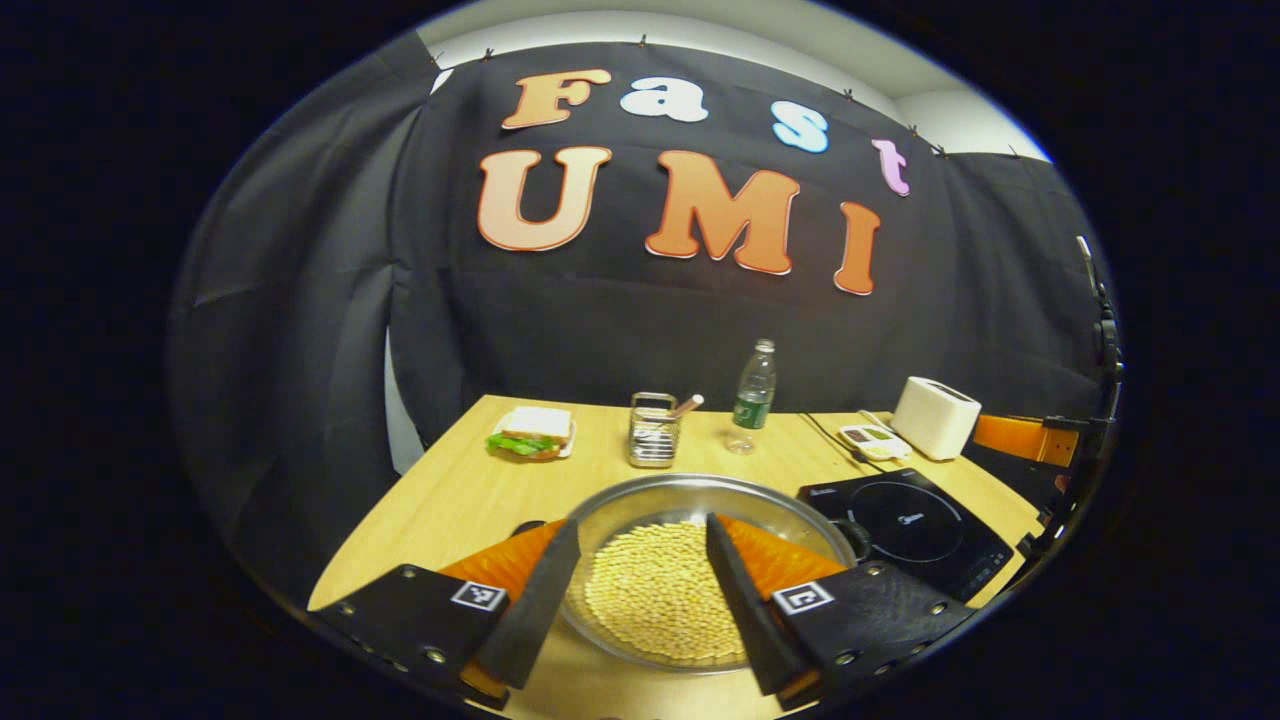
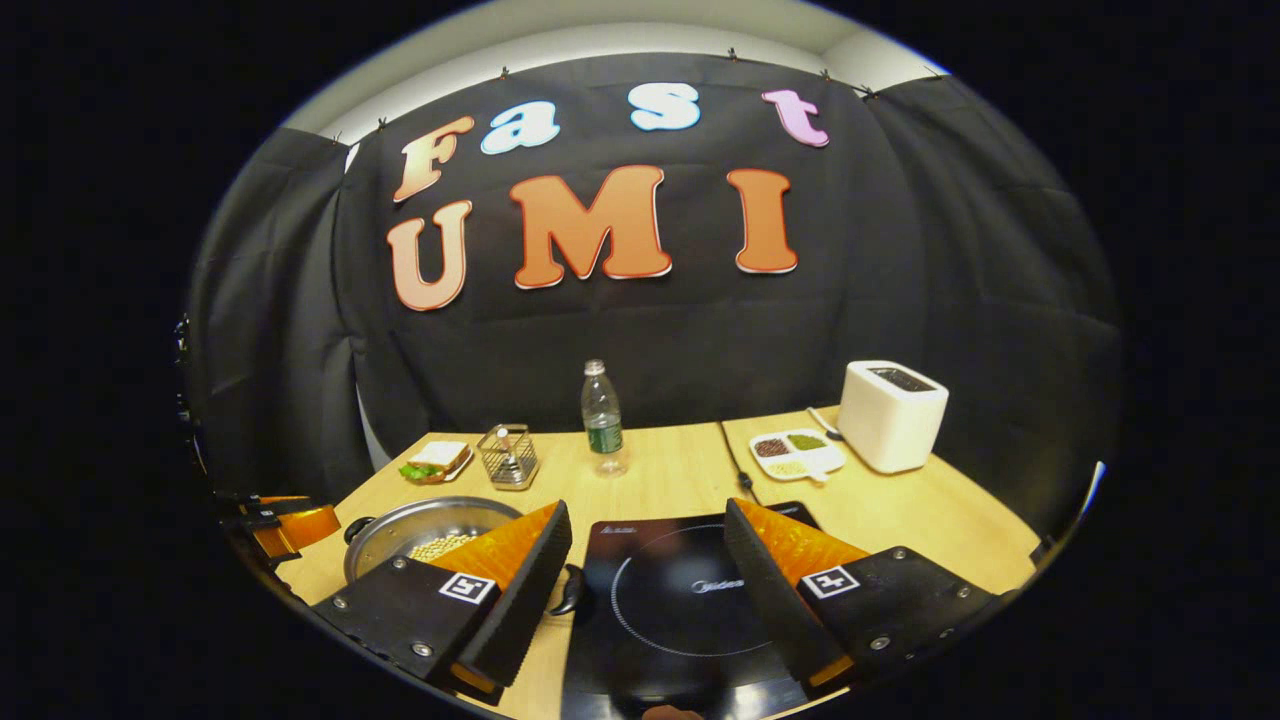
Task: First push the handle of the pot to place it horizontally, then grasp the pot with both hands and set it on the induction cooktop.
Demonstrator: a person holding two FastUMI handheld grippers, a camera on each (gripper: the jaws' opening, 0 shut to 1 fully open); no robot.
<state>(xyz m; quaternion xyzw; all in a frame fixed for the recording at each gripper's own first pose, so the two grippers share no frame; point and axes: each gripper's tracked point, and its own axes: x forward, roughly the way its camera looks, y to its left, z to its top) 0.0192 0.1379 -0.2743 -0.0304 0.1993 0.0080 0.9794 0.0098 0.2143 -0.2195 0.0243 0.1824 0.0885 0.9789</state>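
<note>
Both grippers hover, jaws wide, nothing held: left gripper (image 1: 640, 530) over the pot (image 1: 700, 500) of beans, right gripper (image 2: 648, 520) over the cooktop (image 2: 680, 590) beside it. Risk: tilting the pot spills beans.

Walls: black cloth backdrop (image 2: 850, 300) hung w/ clips; pale wall strip (image 2: 600, 40) above it.
Furniture: light wood table (image 2: 680, 470), seam btwn two tops.
Light: dim, table lit brighter than cloth.
Floor: couldn't tell.
</note>
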